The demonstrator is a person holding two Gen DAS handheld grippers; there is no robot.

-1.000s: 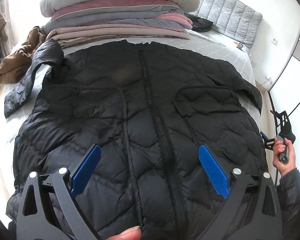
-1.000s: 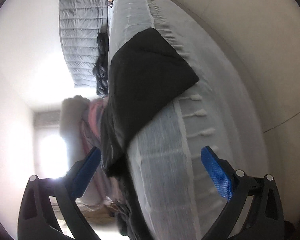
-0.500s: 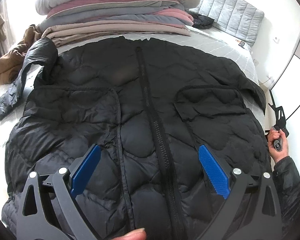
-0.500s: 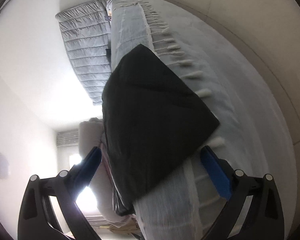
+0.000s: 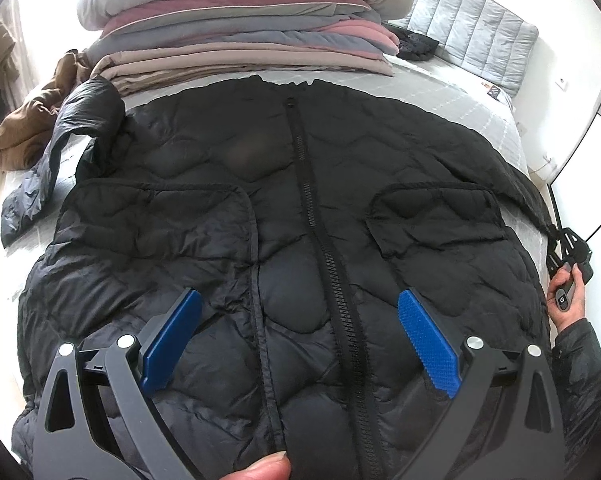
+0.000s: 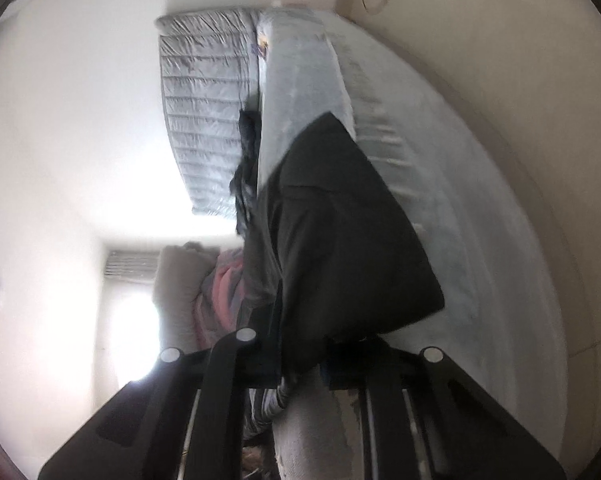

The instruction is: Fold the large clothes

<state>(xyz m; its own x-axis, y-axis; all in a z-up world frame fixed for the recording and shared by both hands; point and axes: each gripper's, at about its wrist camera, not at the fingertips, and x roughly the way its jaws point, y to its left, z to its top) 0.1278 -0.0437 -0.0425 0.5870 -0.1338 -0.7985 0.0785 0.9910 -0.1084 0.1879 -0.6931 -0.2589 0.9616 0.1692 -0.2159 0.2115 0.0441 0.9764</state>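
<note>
A black quilted puffer jacket (image 5: 300, 208) lies front up on the bed, zipped, with two flap pockets. Its left sleeve (image 5: 60, 140) lies bent at the left. My left gripper (image 5: 300, 332) is open above the jacket's lower front and holds nothing. My right gripper (image 5: 564, 248) is at the bed's right edge, at the end of the jacket's right sleeve. In the right wrist view the right gripper (image 6: 308, 360) is shut on the hanging black sleeve (image 6: 340, 240), beside the mattress side (image 6: 440, 220).
A tall stack of folded bedding (image 5: 240, 28) with a pillow on top sits behind the jacket. A brown garment (image 5: 28, 120) lies at far left. A small black item (image 5: 414, 46) lies by the grey padded headboard (image 5: 472, 24). The bed is grey (image 5: 440, 92).
My right gripper moved in to the hanging sleeve and shut on it. My left gripper shifted slightly over the jacket and stayed open.
</note>
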